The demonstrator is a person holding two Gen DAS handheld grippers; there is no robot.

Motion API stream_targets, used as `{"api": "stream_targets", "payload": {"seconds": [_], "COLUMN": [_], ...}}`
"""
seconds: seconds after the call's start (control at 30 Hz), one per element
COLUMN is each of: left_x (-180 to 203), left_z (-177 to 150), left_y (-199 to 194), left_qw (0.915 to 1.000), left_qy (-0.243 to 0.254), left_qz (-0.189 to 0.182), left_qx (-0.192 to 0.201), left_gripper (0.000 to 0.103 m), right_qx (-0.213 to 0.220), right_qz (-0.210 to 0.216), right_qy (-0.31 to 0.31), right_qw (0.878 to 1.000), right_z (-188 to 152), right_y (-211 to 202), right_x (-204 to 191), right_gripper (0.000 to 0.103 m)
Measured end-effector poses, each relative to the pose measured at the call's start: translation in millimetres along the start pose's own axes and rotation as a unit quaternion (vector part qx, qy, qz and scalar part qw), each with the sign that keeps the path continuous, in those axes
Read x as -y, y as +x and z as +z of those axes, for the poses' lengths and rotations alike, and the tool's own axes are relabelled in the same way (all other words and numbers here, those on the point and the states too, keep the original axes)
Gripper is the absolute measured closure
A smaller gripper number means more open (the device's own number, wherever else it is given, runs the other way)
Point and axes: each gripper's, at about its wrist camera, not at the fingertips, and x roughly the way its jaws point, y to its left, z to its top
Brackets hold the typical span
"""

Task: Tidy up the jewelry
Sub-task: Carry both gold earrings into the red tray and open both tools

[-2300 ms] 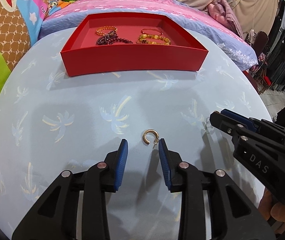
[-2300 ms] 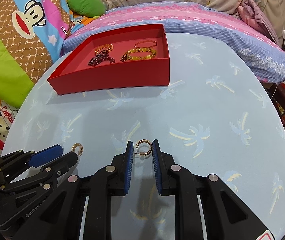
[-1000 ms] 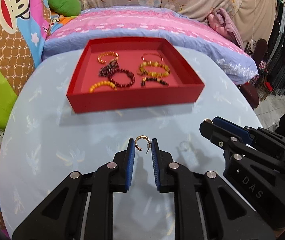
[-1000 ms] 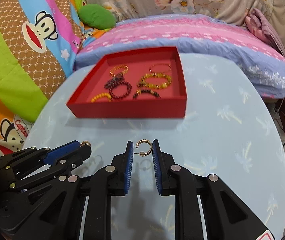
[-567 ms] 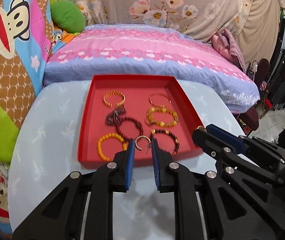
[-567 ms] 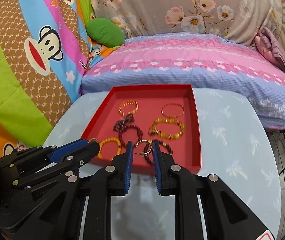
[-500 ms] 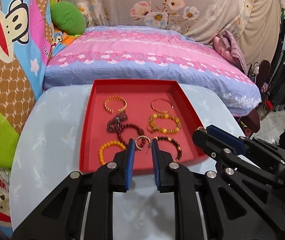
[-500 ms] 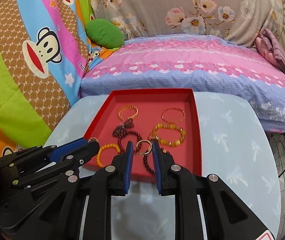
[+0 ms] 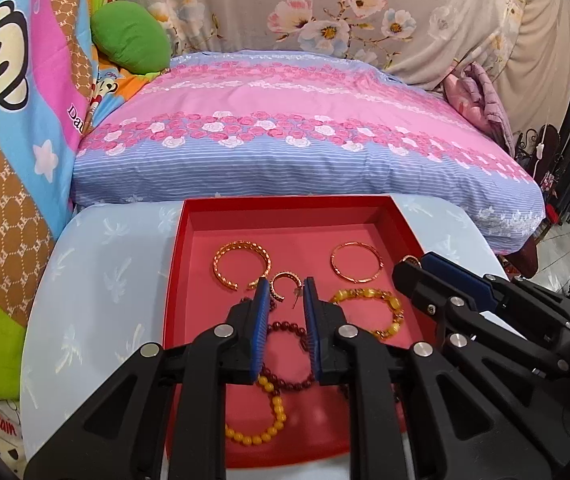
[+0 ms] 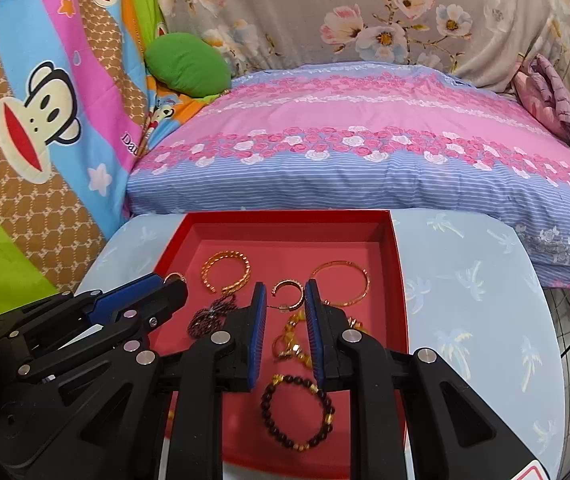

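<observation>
A small gold hoop earring point(image 9: 285, 275) is pinched between the blue pads of my left gripper point(image 9: 284, 289), which hangs over the middle of the red tray point(image 9: 171, 280). My right gripper point(image 10: 285, 293) is shut on a second gold hoop earring point(image 10: 285, 281) above the same red tray point(image 10: 399, 280). The two grippers are side by side: the right gripper point(image 9: 413, 266) shows at the right of the left wrist view, the left gripper point(image 10: 173, 285) at the left of the right wrist view. Several bracelets lie in the tray, among them a gold cuff point(image 9: 241, 266) and a thin bangle point(image 9: 356, 267).
The tray sits at the far side of a round table with a pale blue palm-print cloth point(image 9: 97, 300). Just behind the table is a pink and blue striped bed cover point(image 9: 297, 148). A dark bead bracelet point(image 10: 297, 416) lies under the right gripper's fingers.
Both grippers, each still holding its earring, have moved forward and a little up, from over the bare cloth to above the tray. The tray now fills the space under the fingers.
</observation>
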Motion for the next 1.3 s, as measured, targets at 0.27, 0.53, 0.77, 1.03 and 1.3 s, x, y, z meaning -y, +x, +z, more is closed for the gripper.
{"api": "stream_targets", "payload": {"seconds": [0.27,0.53,0.77,1.03,1.3], "left_x": [-7.5,-11.9,-12.3,-12.9,-13.3], "left_z": [9.1,11.1,10.6,9.5,10.3], "left_y": [30.9,51.2,59.7,65.7,68.5], "left_qw": [0.9999,0.9996,0.9994,0.9992,0.9991], "left_qy": [-0.004,-0.004,-0.005,-0.006,-0.005], "left_qz": [0.009,0.012,0.013,0.014,0.018], "left_qx": [-0.014,-0.027,-0.032,-0.037,-0.038], "left_gripper": [0.086,0.086,0.086,0.086,0.086], "right_qx": [-0.020,-0.033,-0.039,-0.045,-0.048], "right_qz": [-0.002,-0.005,-0.007,-0.009,-0.010], "right_qy": [0.008,0.012,0.013,0.013,0.014], "right_qw": [1.000,0.999,0.999,0.999,0.999], "right_z": [8.8,8.0,8.2,6.5,6.4], "right_y": [33.9,52.0,59.8,65.7,68.3], "right_x": [6.6,12.4,14.0,15.1,14.6], "right_gripper": [0.085,0.085,0.084,0.084,0.084]}}
